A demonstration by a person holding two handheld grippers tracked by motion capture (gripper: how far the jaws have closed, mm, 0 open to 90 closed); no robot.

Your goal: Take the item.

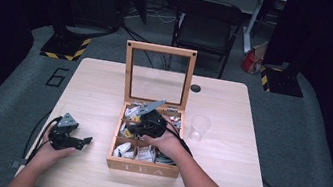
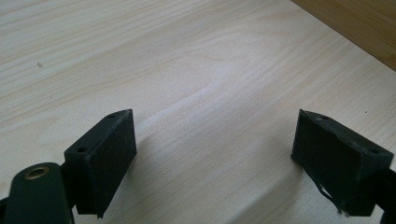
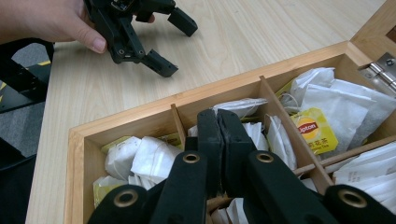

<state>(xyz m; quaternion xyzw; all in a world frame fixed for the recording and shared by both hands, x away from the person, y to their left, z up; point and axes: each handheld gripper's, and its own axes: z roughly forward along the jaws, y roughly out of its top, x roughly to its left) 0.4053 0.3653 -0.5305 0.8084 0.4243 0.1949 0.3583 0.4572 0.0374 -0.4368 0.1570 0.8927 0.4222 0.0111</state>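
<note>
Right tool (image 3: 218, 122), jaws closed, crowds the tea box's (image 3: 140, 113) divider (image 3: 178, 123), perhaps touching.

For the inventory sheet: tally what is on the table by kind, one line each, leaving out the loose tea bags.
Wooden tea box, lid open: 1
Clear plastic cup: 1
Hand-held gripper: 2, the left hand-held gripper resting on the table, the right hand-held gripper in the box
Small black disc near the far edge: 1
Total: 5
</note>
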